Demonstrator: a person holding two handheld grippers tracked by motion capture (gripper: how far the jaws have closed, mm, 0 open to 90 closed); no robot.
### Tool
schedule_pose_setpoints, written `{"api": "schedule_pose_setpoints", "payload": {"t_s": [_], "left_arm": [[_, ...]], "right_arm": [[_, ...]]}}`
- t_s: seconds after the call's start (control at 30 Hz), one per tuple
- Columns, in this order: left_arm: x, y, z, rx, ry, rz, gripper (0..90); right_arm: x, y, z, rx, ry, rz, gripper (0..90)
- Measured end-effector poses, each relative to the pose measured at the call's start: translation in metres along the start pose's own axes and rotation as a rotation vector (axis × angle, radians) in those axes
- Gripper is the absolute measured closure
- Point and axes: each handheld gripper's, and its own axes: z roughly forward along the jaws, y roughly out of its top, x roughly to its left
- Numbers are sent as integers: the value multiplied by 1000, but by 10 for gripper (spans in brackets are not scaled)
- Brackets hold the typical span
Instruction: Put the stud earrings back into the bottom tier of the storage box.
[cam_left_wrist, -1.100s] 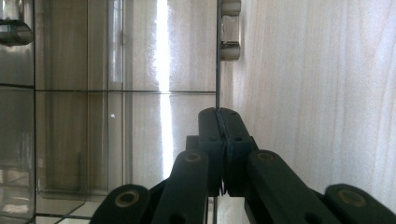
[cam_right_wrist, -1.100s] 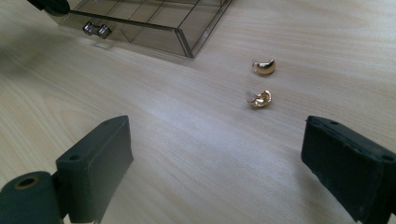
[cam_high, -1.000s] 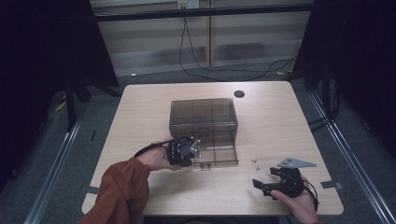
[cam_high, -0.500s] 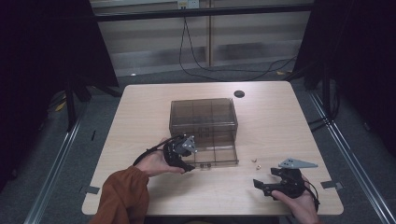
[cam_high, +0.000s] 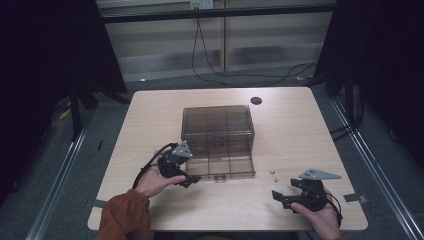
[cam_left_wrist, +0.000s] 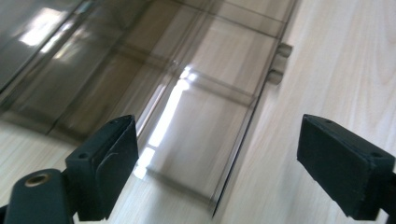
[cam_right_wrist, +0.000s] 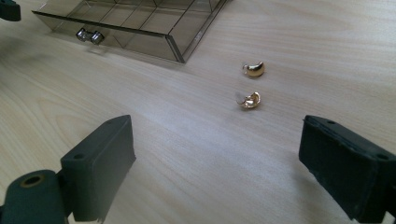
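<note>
A smoked plastic box (cam_high: 217, 135) is seen near the middle of the table (cam_high: 150, 115), its drawer (cam_high: 222, 165) pulled out toward the person, with two small metal knobs (cam_right_wrist: 89, 36) on the drawer front. The left gripper (cam_high: 189, 178) is held at the drawer's front left corner; its jaws have just been opening and now stand wide apart, released, with nothing pressed between them, though the drawer's corner and divided floor (cam_left_wrist: 205, 116) are seen in the gap from the left gripper view. Two gold earrings (cam_right_wrist: 250, 84) are counted on the bare table just right of the drawer's front right corner, lying close together but apart from each other and from the drawer. The right gripper (cam_high: 280, 196) is held low near the table's front right edge, its jaws spread and empty. The coming move is judged to turn on this: the earrings lie ahead of the right gripper, a little to the right of its centre line in its own view, and between it and the drawer, so the right hand is plainly the nearer one. Each earring is a small curved piece with no marked long axis, so little turning of the wrist is thought to be needed. One box, one drawer, two earrings and two grippers are counted, and a single dark round disc (cam_high: 256, 100) is seen at the table's far side.
</note>
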Motion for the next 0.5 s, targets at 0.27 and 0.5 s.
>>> {"api": "schedule_pose_setpoints", "payload": {"t_s": [0.27, 0.5], "left_arm": [[-4, -30, -19, -60, 21, -81, 44], [-15, -50, -35, -87, 127, -133, 62]], "right_arm": [[-1, 1, 0, -20, 5, 3, 108], [-2, 2, -2, -35, 11, 5, 147]]}}
